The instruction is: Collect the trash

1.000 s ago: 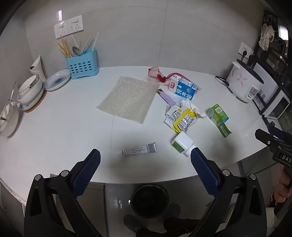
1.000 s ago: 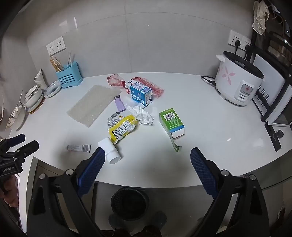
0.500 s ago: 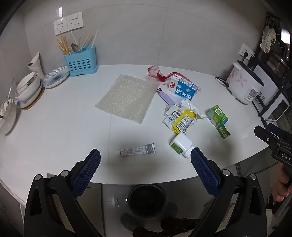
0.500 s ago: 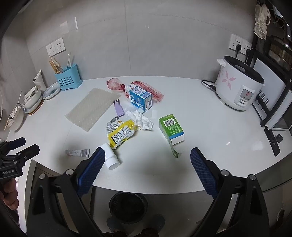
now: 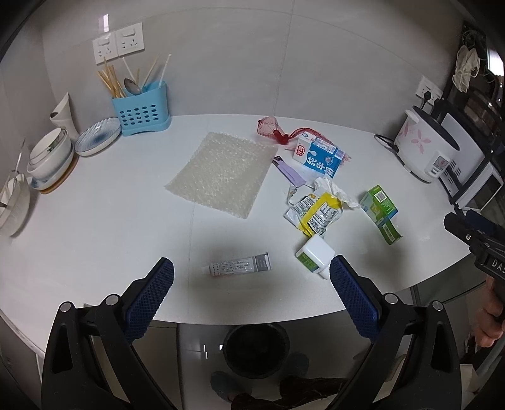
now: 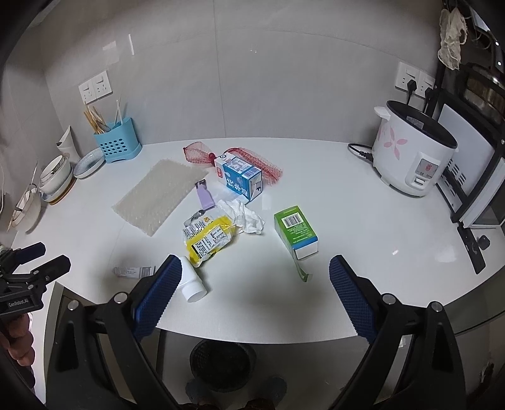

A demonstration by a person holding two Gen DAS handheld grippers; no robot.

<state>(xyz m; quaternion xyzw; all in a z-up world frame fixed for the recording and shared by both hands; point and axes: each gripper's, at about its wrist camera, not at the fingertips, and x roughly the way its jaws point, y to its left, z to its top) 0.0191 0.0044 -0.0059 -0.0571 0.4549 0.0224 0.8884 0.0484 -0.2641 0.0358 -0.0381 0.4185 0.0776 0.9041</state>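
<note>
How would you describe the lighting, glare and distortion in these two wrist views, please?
Left wrist view: strong fisheye bending of the counter, a glare streak on the wall tiles, dark vignetted corners. Right wrist view: same curvature, soft even light, a faint tile reflection, sharp focus on the trash.

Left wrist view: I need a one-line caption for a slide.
Open left gripper hovers over a small tube at the counter edge, trash scattered beyond, black bin below.

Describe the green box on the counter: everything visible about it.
The green box is a small cardboard carton lying flat on the white counter, barcode face up, with a white end toward the camera. Its end flap hangs open toward the counter edge. It lies apart from the crumpled tissue to its left. Nothing grips it.
</note>
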